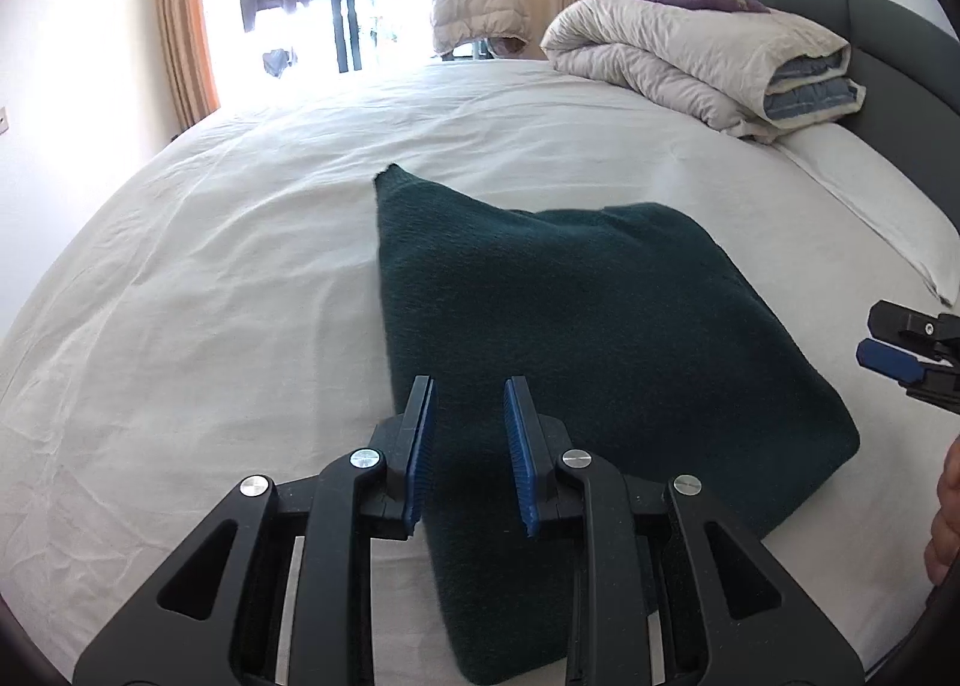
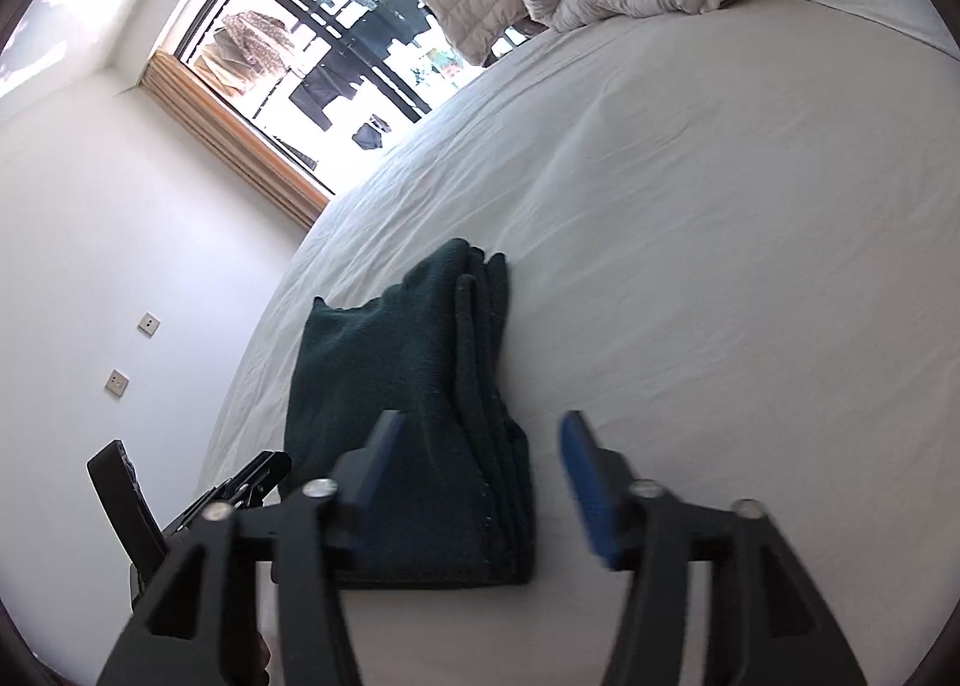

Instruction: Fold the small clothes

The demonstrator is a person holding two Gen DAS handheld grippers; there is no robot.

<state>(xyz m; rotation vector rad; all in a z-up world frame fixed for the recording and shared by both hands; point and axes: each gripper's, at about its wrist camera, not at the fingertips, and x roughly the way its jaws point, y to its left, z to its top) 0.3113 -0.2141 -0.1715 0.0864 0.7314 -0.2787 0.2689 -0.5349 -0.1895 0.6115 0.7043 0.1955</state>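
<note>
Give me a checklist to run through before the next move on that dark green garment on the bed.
1. Dark green garment folded into a stack: ok, layered edges show along its right side in the right wrist view.
2. Left hand-held gripper free of cloth: ok, jaws slightly apart above the garment, nothing pinched.
3. Right hand-held gripper free of cloth: ok, jaws wide, nothing between them.
4. Far corner lying flat: not ok, it pokes out as a point.
5. White sheet around the garment bare: ok.
6. Layers aligned underneath: cannot tell, hidden.
</note>
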